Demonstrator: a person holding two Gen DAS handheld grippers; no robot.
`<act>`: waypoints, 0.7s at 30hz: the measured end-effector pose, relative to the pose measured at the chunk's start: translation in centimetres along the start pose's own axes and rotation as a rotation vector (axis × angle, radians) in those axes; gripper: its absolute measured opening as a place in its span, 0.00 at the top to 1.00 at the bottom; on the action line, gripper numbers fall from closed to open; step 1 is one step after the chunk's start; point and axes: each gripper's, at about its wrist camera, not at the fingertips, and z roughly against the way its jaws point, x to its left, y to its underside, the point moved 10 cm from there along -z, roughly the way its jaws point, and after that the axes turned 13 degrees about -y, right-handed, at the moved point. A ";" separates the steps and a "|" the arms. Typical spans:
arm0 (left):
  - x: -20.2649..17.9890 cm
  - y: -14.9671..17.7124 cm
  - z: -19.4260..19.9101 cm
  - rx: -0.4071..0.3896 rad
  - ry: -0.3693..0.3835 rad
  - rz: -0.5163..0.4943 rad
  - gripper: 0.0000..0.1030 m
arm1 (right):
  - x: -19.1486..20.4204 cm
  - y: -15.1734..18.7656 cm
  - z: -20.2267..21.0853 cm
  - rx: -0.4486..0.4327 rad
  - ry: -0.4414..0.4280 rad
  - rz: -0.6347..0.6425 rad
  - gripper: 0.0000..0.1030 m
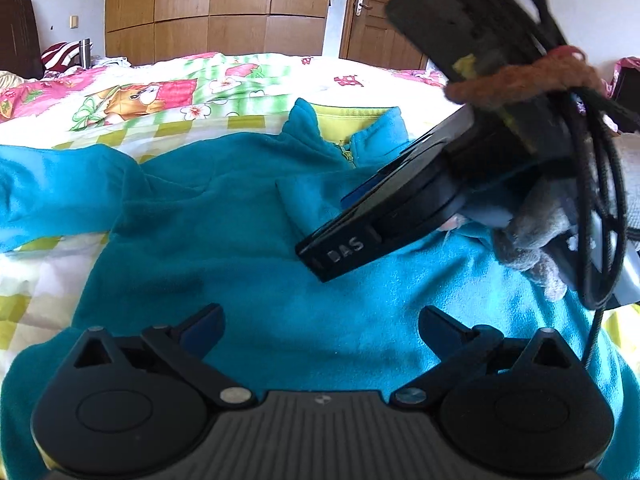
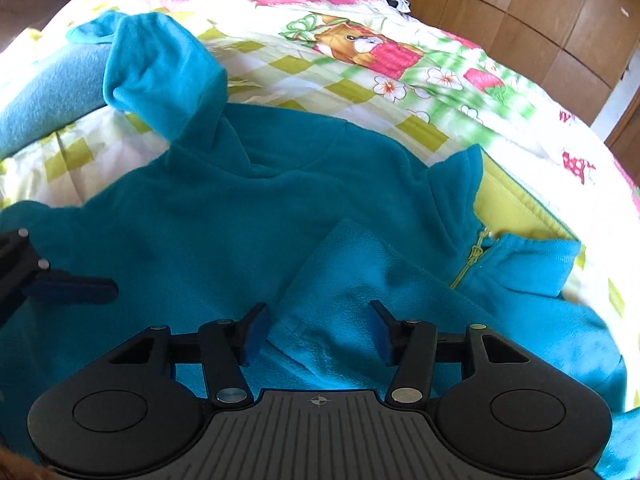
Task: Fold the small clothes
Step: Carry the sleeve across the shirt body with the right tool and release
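A small teal fleece jacket with a yellow-lined collar and zipper lies flat on the bed. One sleeve stretches out to the left. The other sleeve is folded over the chest. My left gripper is open and empty, low over the jacket's hem. My right gripper is open, with the folded sleeve's cuff between its fingers and not pinched. The right gripper also shows in the left wrist view, held by a gloved hand. A left fingertip shows in the right wrist view.
The bed has a floral cartoon quilt in pink, green and yellow. A wooden wardrobe and a door stand behind it. A light blue garment lies beside the outstretched sleeve. Black cables hang from the right gripper.
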 end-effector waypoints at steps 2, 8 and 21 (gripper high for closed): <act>-0.3 0.1 0.0 0.000 0.004 -0.015 0.00 | 0.5 0.5 -0.8 0.026 -0.005 -0.001 0.50; -0.3 0.1 -0.2 0.004 0.011 -0.017 0.00 | -0.7 0.2 -1.7 0.021 -0.002 -0.178 0.89; -0.3 0.5 -0.3 0.005 -0.005 -0.026 0.00 | 2.1 -7.2 -1.4 -0.165 -0.171 -0.275 0.83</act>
